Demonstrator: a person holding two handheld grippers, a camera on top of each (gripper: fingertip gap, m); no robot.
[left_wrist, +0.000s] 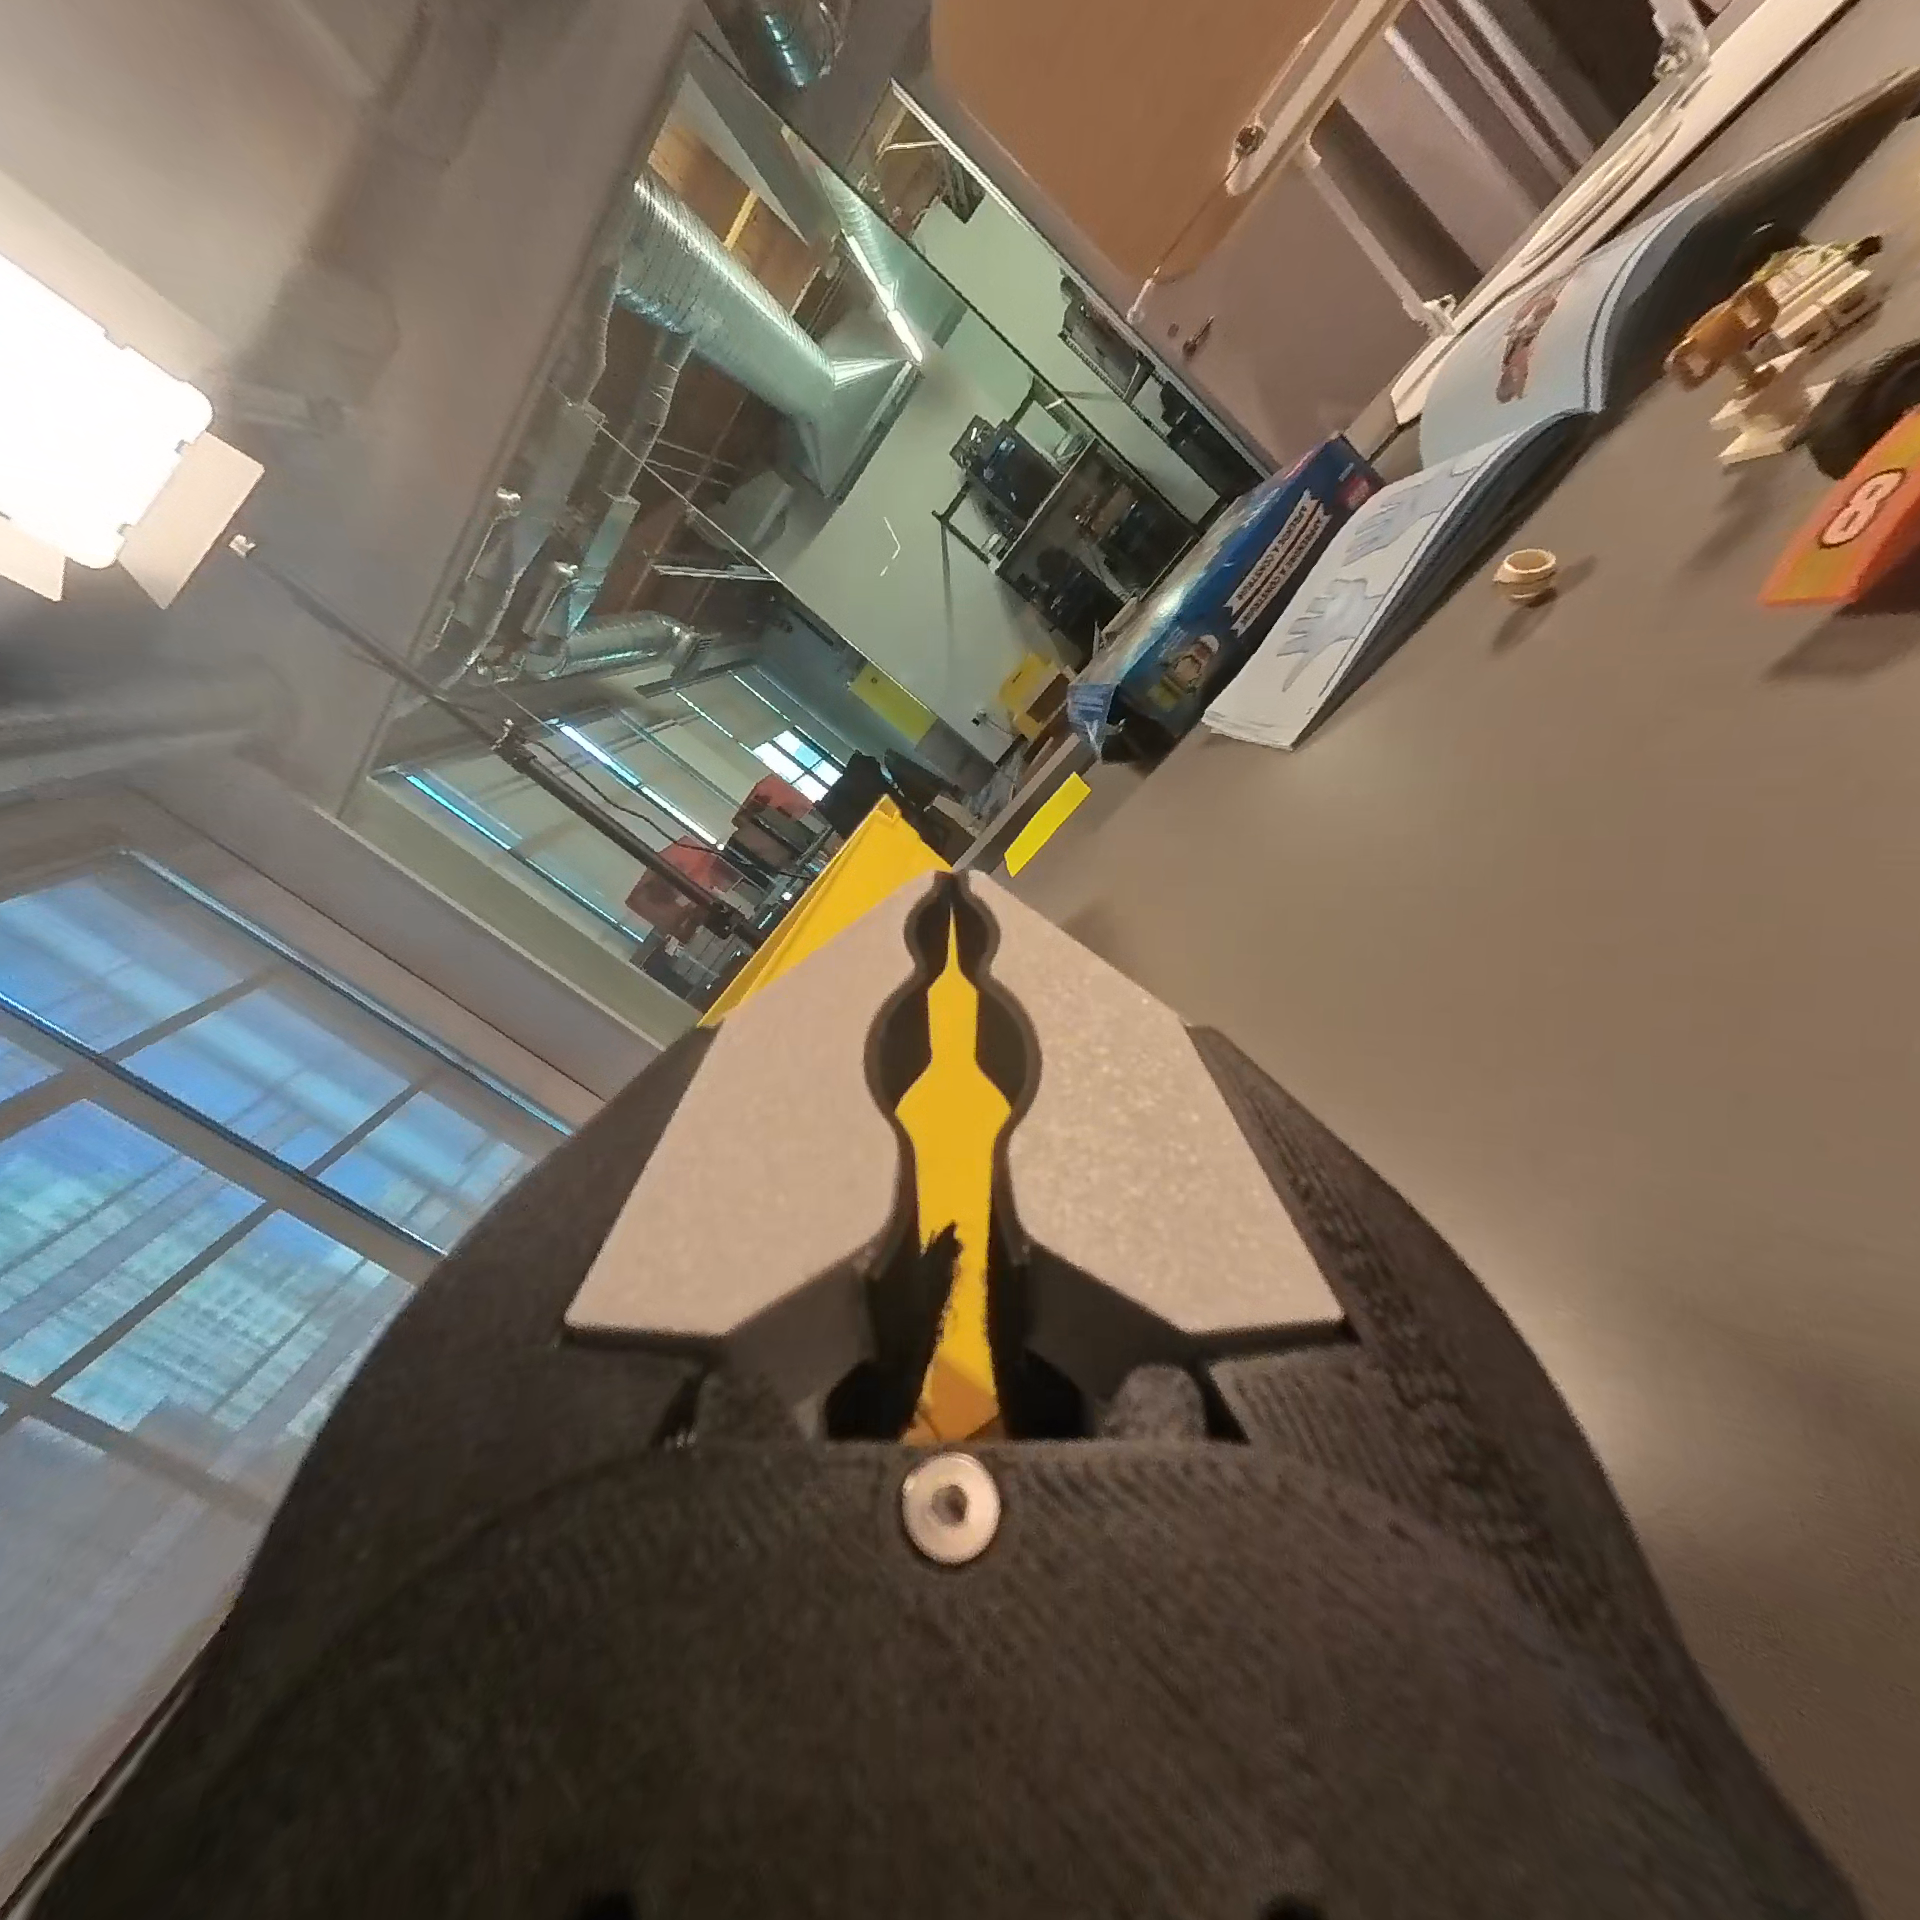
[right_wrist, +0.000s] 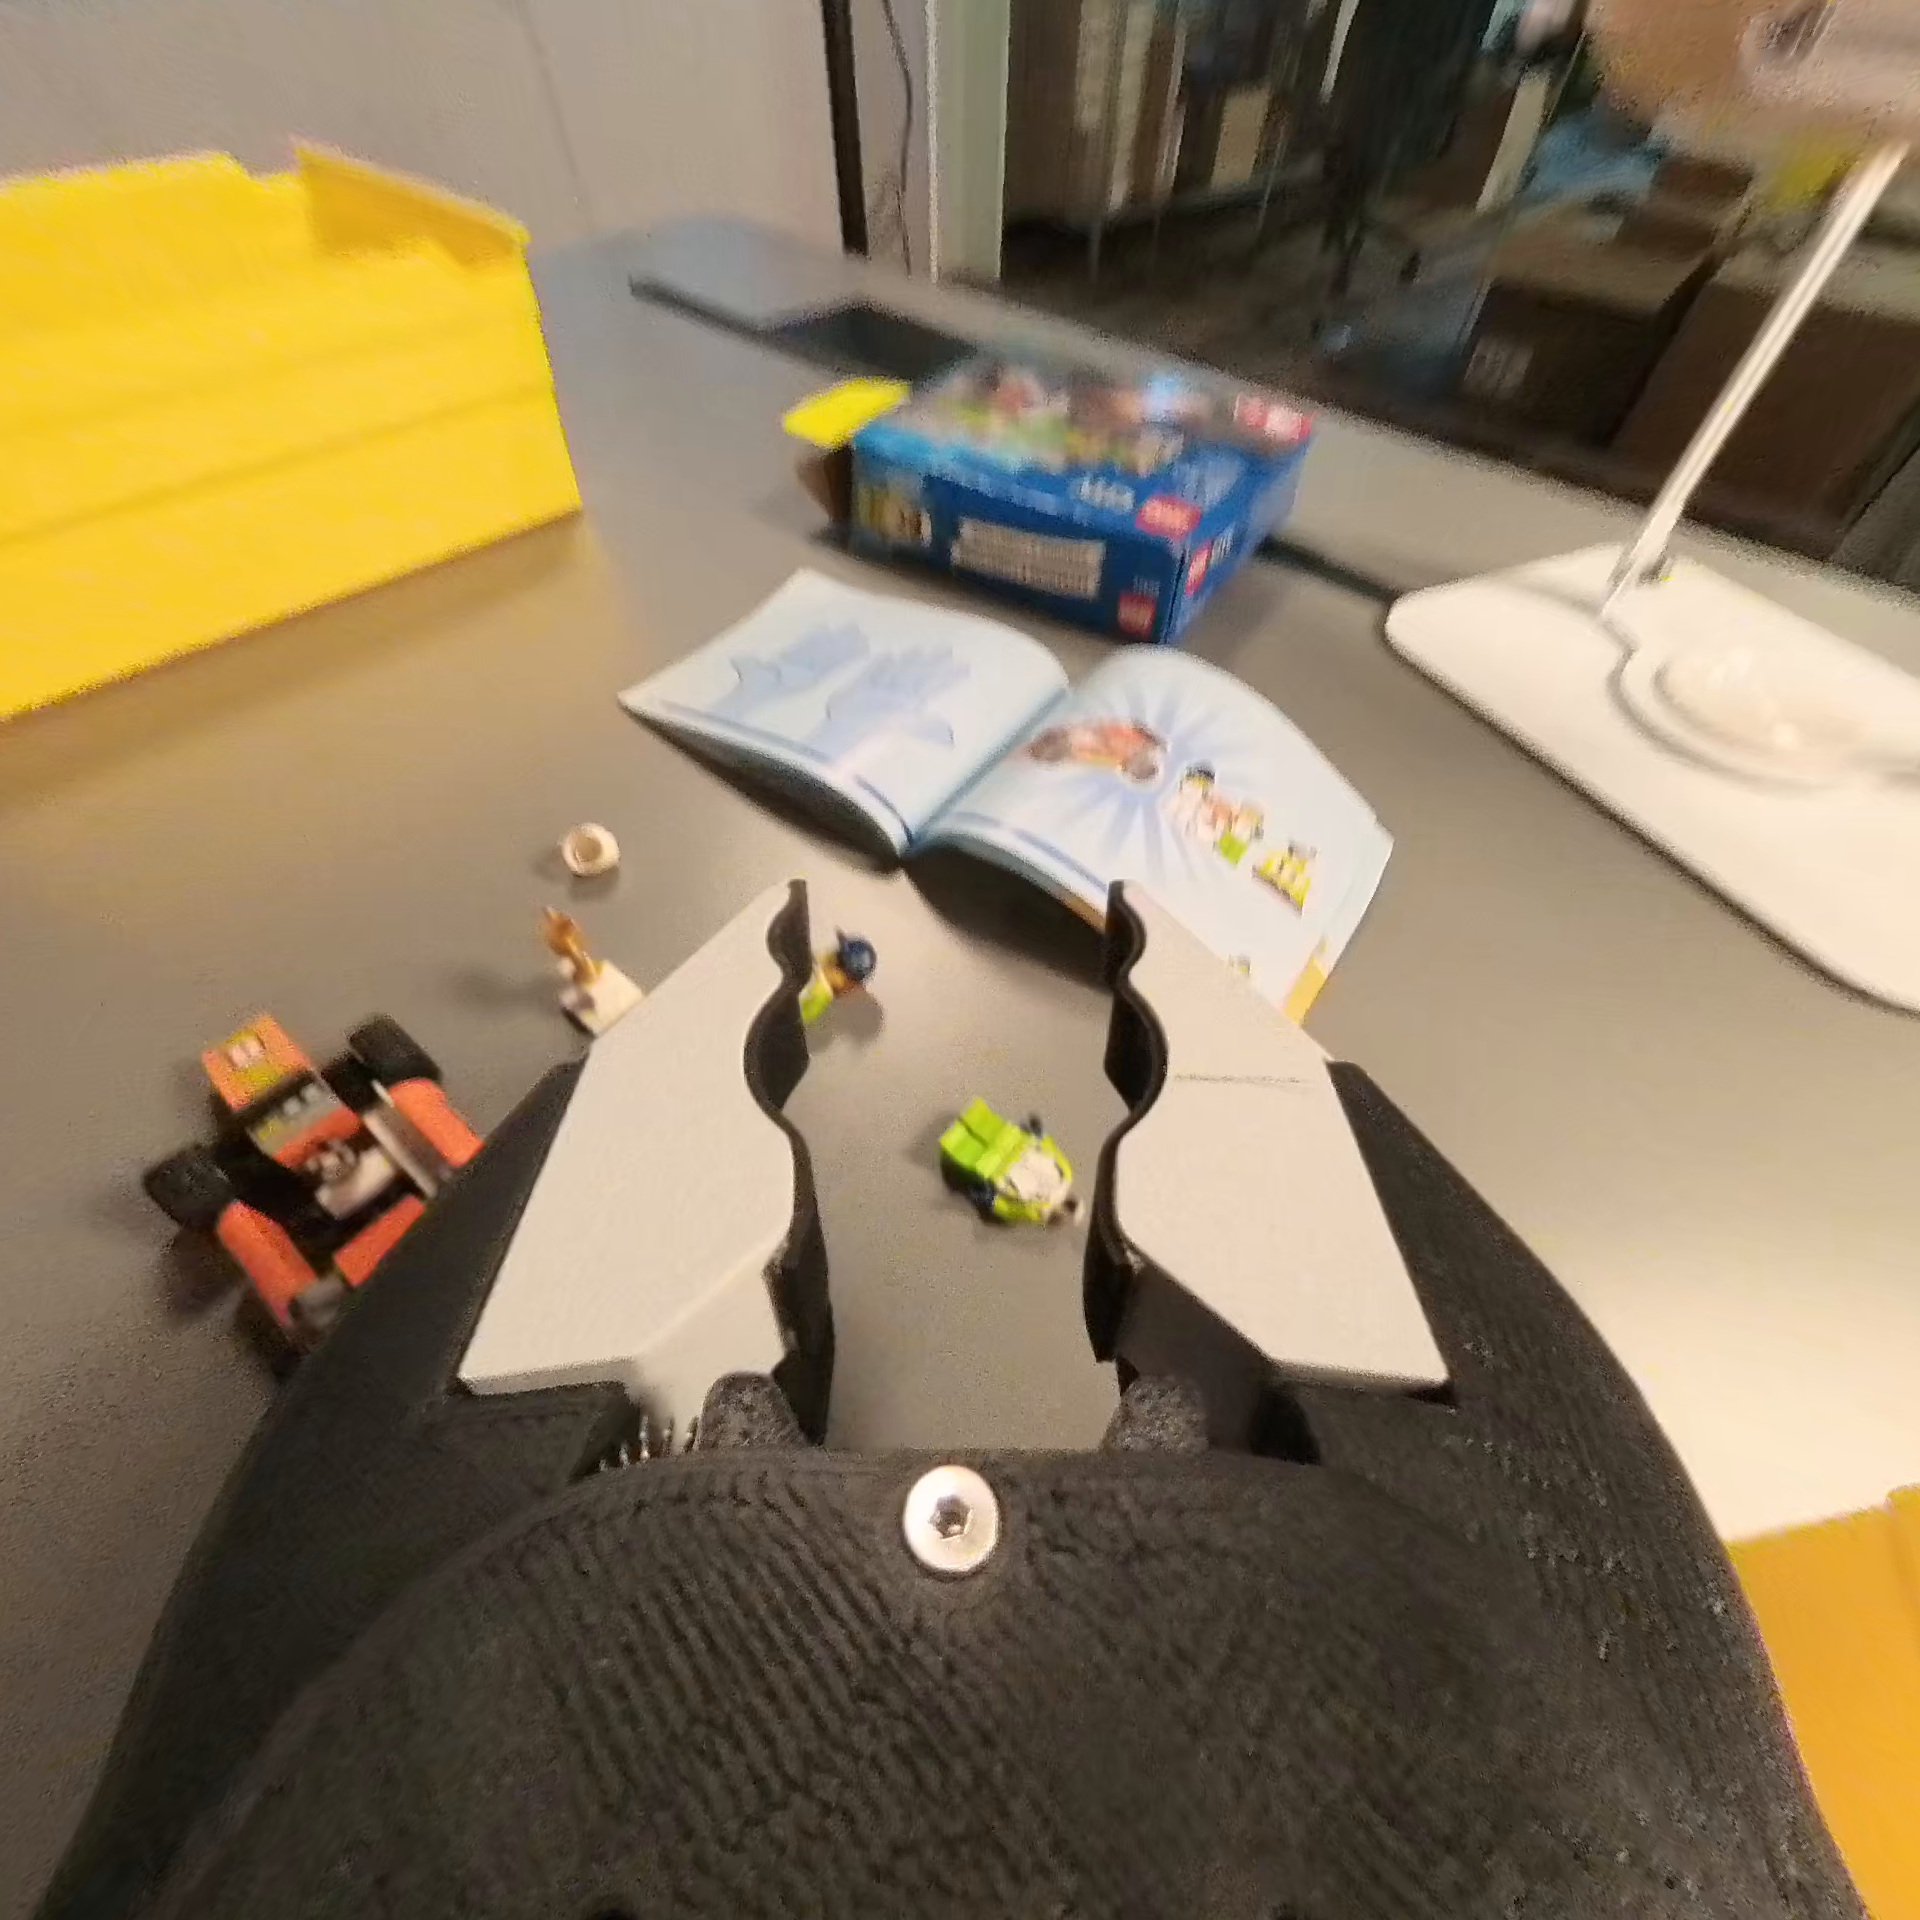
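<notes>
My right gripper (right_wrist: 956, 899) is open and hovers over the grey table (right_wrist: 1455, 1091). A lime green toy piece (right_wrist: 1006, 1162) lies on the table between its fingers, touching neither pad. A small toy figure with a blue cap (right_wrist: 840, 971) stands just inside the left fingertip (right_wrist: 727, 997). An orange and black toy kart (right_wrist: 301, 1153) sits to the left of the gripper. My left gripper (left_wrist: 951, 881) is shut, tips together with nothing seen between them. It points past a yellow bin (left_wrist: 831, 935), which shows through the slot between its fingers.
An open light blue booklet (right_wrist: 997, 748), a blue toy box (right_wrist: 1070, 499) and a yellow bin (right_wrist: 260, 416) lie beyond the right gripper. A gold trophy piece (right_wrist: 582, 966) and a beige ring (right_wrist: 589, 850) sit at left. A white lamp base (right_wrist: 1683, 727) is at right. Across from one pair of fingers to the other is roughly 30 centimeters.
</notes>
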